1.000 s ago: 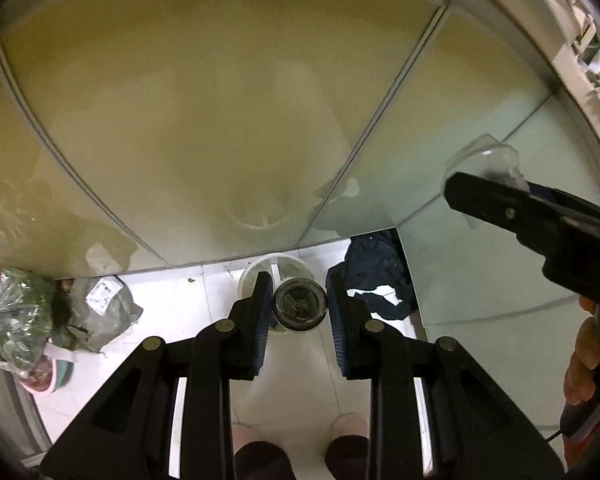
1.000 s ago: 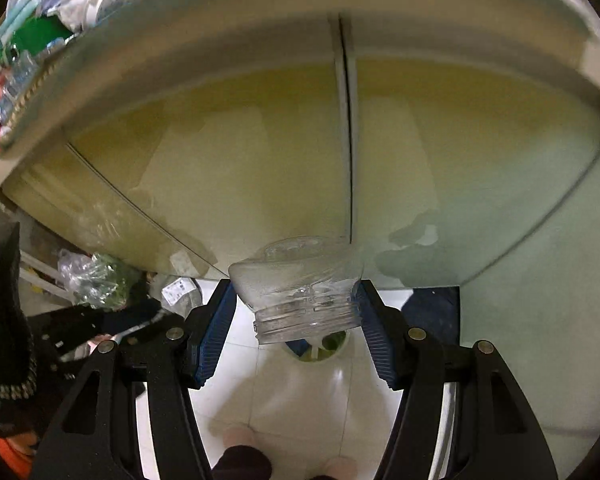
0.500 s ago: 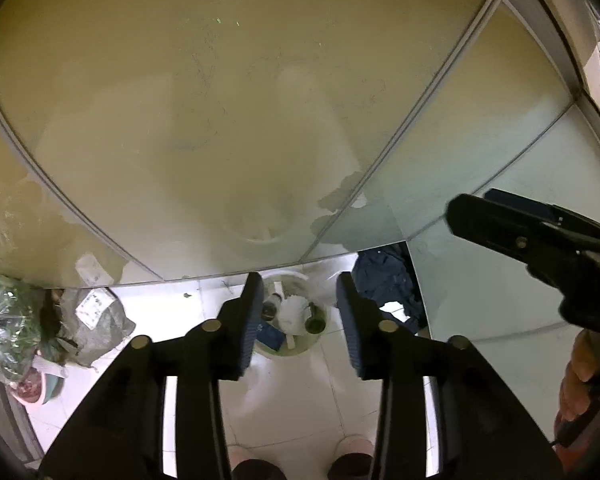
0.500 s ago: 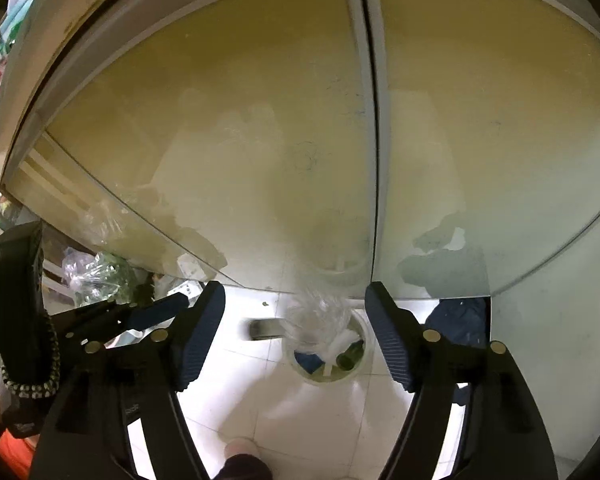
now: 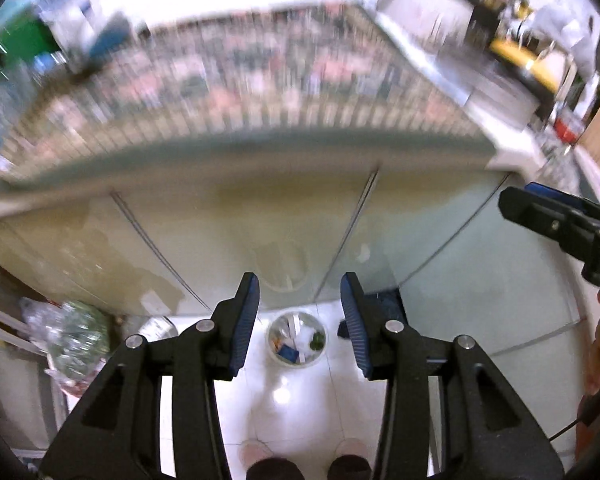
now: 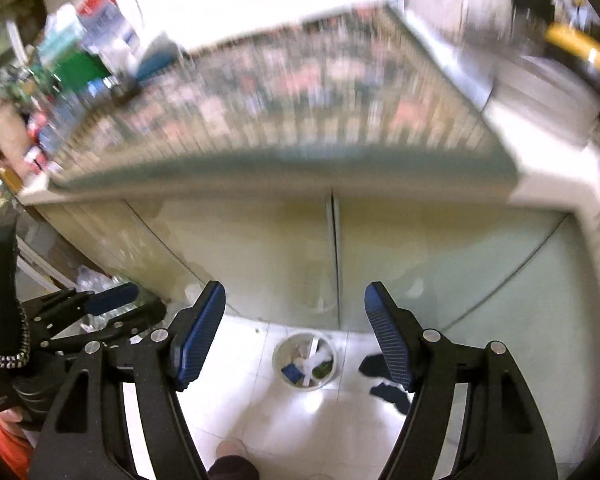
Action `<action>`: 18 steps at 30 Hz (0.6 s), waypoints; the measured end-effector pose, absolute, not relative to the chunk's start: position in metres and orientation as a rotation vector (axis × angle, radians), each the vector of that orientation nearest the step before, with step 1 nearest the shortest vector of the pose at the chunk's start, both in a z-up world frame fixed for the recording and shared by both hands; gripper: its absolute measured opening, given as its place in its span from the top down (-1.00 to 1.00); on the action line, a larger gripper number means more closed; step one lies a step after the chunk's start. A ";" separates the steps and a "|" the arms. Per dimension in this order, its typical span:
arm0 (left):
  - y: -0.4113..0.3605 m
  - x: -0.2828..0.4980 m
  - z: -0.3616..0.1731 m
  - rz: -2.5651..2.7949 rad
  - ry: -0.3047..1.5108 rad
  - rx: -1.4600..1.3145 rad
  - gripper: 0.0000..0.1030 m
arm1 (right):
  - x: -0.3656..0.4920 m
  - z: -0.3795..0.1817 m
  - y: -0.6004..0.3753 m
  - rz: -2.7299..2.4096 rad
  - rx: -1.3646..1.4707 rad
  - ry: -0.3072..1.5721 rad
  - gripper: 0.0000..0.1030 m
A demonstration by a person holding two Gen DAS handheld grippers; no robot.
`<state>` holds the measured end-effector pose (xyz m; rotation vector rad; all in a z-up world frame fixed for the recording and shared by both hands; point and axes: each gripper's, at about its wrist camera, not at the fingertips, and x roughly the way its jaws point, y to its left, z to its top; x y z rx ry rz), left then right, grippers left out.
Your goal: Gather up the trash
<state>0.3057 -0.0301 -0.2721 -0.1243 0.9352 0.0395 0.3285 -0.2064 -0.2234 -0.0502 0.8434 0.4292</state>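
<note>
Below desk edge [image 5: 260,168], over white floor: left tool [image 5: 299,314] and right tool [image 6: 296,336] both wide open, empty. Trash bin [image 5: 297,338] between pads, w/ clear floor around; dark cloth [image 6: 384,384] just beside.

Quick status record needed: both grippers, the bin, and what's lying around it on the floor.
left gripper: open, empty
right gripper: open, empty
trash bin: on the white tiled floor by the cabinet doors, holds mixed trash
dark cloth: on the floor, right of the bin
plastic bags: on the floor, left of the bin
countertop: blurred, contents unclear
</note>
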 end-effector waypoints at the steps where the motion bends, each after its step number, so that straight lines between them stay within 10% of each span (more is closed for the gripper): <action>1: -0.033 0.294 -0.245 0.049 0.902 -0.126 0.15 | 0.322 -0.208 -0.210 0.432 -0.050 0.823 -0.34; 14: -0.039 0.131 -0.022 0.060 0.490 -0.122 -0.19 | 0.171 -0.016 -0.235 0.460 -0.023 0.420 -0.34; 18: -0.041 0.083 0.002 0.059 0.437 -0.104 -0.60 | 0.127 0.001 -0.229 0.445 -0.031 0.365 -0.40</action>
